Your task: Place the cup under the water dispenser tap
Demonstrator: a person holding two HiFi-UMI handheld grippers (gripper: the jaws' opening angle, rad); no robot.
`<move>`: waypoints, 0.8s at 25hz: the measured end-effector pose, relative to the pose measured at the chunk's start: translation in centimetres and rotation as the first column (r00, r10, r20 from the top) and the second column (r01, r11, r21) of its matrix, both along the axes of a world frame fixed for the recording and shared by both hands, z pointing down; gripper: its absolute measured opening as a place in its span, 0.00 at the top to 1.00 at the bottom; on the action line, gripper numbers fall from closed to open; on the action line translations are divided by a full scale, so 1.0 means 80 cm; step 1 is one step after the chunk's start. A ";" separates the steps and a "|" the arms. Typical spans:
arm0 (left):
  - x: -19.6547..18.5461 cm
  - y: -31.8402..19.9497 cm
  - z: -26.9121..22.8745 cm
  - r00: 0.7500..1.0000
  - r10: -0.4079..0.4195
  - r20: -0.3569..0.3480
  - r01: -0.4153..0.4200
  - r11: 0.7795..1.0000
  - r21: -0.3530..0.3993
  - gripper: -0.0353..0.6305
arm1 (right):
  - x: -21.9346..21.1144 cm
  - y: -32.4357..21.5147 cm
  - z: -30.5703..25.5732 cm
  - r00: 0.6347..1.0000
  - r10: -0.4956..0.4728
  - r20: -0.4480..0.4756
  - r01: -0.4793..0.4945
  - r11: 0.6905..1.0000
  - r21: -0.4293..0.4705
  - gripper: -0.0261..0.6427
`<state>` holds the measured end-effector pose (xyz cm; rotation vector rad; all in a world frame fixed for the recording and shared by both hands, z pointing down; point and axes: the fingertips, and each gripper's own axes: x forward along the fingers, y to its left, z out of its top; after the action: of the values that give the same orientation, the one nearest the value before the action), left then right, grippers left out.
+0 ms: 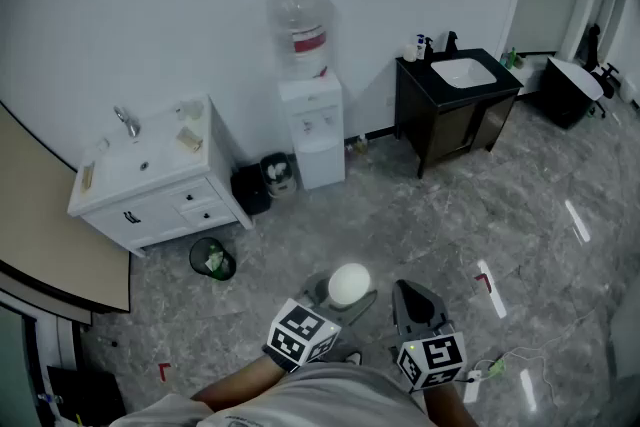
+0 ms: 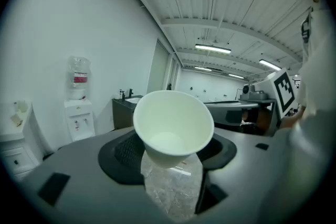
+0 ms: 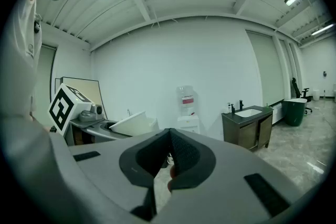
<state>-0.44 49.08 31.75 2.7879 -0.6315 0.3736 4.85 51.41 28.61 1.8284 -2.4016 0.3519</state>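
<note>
Left gripper is clamped wide on a white paper cup. The cup is tipped with its mouth back toward the holder and sits low in front of the person, above the grey marble floor. Right gripper is alongside, jaws pinched together on nothing. Water dispenser stands at the far wall between a white sink cabinet and a black sink cabinet, well apart from the cup; its taps are hard to make out from here.

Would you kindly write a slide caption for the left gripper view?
Left gripper holding an empty white cup, water dispenser standing far off against the wall.
</note>
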 end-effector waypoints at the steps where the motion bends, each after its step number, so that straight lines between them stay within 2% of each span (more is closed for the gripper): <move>1: 0.002 0.001 0.001 1.000 -0.001 0.000 0.001 1.000 0.001 0.53 | 0.002 0.001 0.001 1.000 -0.003 0.000 0.003 1.000 0.000 0.94; 8: 0.007 0.008 0.009 1.000 -0.015 0.013 0.015 1.000 -0.003 0.53 | 0.005 0.005 0.008 1.000 -0.027 0.001 0.027 1.000 0.000 0.94; 14: 0.004 0.004 0.019 0.998 -0.042 0.037 0.042 0.999 -0.006 0.53 | -0.007 0.003 0.011 0.993 -0.102 0.058 0.101 0.995 0.007 0.94; 20: -0.013 -0.041 0.032 0.995 -0.088 0.050 0.090 0.996 -0.020 0.53 | -0.021 -0.037 0.016 0.989 -0.134 0.065 0.134 0.991 0.002 0.94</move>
<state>-1.50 45.84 34.30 2.7264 -0.7554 0.4287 3.19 48.45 29.90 1.6677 -2.5494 0.4078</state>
